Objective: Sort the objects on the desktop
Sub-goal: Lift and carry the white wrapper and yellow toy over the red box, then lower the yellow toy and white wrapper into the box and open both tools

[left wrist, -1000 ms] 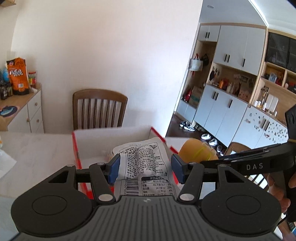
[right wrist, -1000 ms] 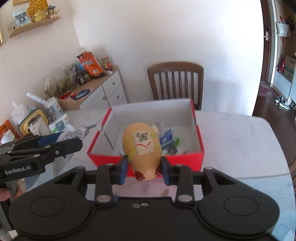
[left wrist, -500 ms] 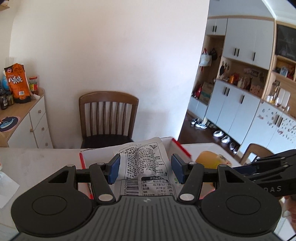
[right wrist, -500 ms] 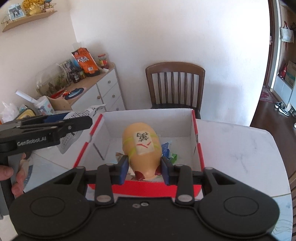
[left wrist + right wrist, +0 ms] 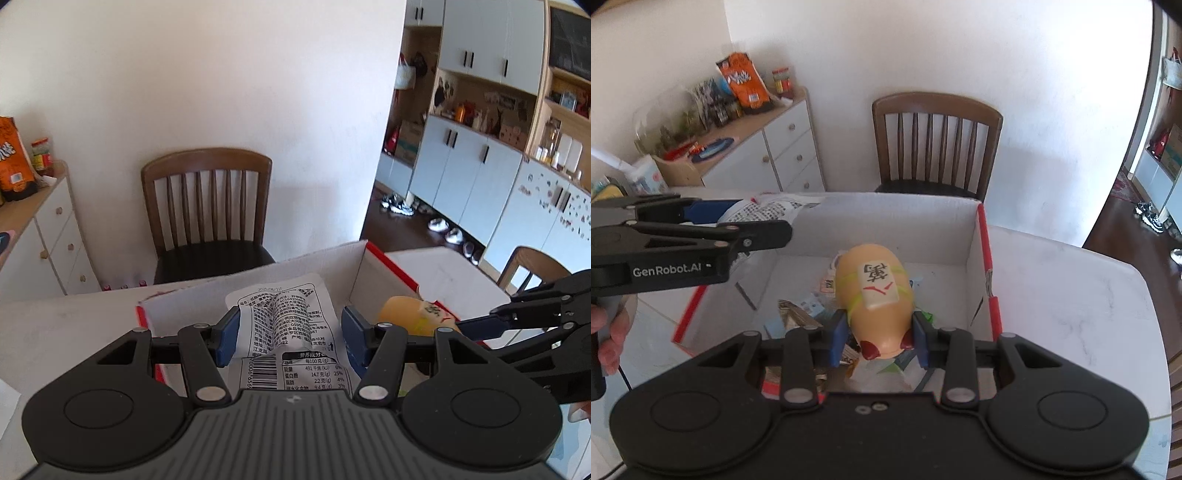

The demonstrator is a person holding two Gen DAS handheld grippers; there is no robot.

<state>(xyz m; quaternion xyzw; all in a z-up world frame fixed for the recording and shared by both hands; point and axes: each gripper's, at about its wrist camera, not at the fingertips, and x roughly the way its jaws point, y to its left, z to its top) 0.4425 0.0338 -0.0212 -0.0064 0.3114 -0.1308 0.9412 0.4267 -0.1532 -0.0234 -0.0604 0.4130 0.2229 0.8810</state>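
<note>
While both hang over the red-rimmed box (image 5: 982, 236), left gripper (image 5: 291, 338) is clamped on a printed snack packet (image 5: 291, 325), right gripper (image 5: 879, 341) clamped on a yellow toy (image 5: 875, 291)

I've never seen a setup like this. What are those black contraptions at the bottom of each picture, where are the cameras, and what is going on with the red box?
There is no robot here. A person holds a hand-held two-finger gripper in each hand, and each carries a wide-angle camera looking along its blue-padded fingers. One picture comes from the left tool, the other from the right, so each also shows the other from the side.

The left gripper is shut on a crinkled white snack packet with black print. The right gripper is shut on a peach-coloured egg-shaped toy with a mahjong tile on its back.

Both hang over an open red cardboard box with white inside walls on a pale marble table. Small items already lie in the box. A brown wooden chair stands behind.
</note>
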